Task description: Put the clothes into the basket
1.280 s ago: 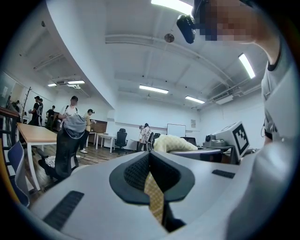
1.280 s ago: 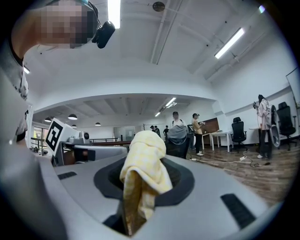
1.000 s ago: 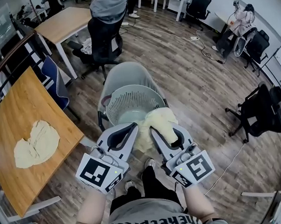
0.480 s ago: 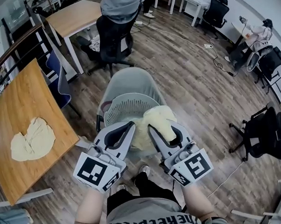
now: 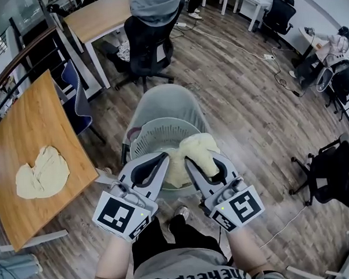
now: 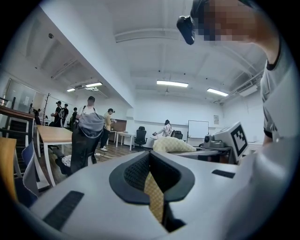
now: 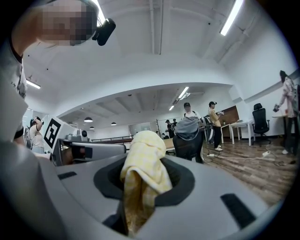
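Plank floor [image 5: 236, 104], wooden table [image 5: 35, 125], basket [image 5: 152, 137]

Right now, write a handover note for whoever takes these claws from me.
Left claw: shut on the yellow cloth.
Right claw: shut on the same cloth.
The cloth hangs between them over the basket's near rim; the basket stands on a grey chair.
Done: this cloth is at the basket.
Left: release it inside, then fetch the second cloth from the wooden table.
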{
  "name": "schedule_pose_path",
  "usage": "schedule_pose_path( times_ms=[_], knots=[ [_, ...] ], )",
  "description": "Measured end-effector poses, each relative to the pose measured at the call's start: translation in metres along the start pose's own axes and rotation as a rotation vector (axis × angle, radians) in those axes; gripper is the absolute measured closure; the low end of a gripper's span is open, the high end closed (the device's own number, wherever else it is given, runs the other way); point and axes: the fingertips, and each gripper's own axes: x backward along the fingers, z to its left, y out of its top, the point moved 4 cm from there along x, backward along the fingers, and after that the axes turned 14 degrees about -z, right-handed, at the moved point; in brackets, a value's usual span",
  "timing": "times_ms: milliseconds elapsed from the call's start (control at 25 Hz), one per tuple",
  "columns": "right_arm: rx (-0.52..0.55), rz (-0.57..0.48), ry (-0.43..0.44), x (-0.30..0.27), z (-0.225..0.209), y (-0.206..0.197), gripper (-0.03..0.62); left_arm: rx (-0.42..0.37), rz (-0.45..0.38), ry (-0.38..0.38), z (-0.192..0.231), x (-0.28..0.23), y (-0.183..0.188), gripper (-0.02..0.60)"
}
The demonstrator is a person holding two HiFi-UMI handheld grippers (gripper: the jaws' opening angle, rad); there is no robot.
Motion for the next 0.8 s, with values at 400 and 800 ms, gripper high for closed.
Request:
schedule_pose_path(
  times_ms=[400,800],
  knots=[
    [0.01,0.011,-0.09,-0.014,-0.01,-0.024,0.471,0.04,0.047,-0.104,0.024,-0.017,-0.018,0.568],
    [0.004,0.017,-0.254,-0.04,-0.003,-0.062,0.471,0.076,0.091,-0.275,0.067,-0.018,-0.039,0.568]
  ],
)
